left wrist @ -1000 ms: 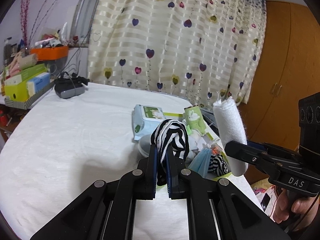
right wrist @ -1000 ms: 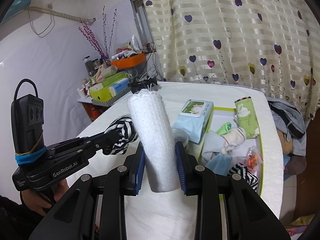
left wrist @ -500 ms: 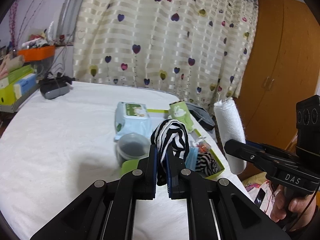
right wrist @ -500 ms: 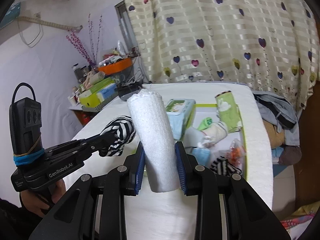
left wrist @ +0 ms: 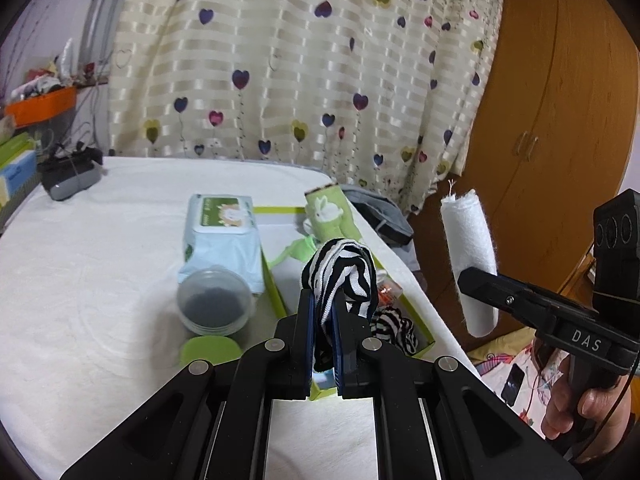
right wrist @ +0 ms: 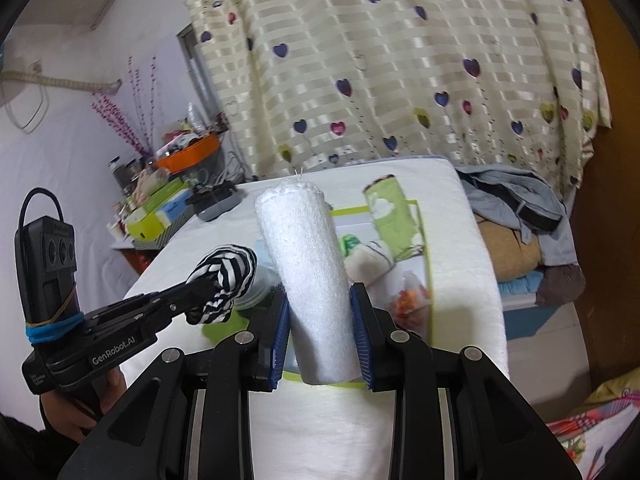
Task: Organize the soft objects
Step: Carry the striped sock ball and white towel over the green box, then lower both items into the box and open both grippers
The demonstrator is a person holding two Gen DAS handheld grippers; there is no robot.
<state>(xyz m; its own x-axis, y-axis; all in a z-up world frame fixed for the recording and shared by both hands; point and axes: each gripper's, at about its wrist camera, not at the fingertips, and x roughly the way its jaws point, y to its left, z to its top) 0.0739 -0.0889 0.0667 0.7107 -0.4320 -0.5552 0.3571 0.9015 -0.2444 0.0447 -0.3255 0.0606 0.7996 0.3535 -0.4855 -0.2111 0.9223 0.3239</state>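
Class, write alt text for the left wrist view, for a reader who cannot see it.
The left gripper pinches a black-and-white striped sock above a green-rimmed tray on a white table. At right, the right gripper holds a rolled white towel upright.

The left part of the table (left wrist: 88, 248) lay open for a gripper. The wipes pack (left wrist: 222, 240) and jar (left wrist: 215, 300) stood just beside the green box (left wrist: 276, 296), crowding its left side.
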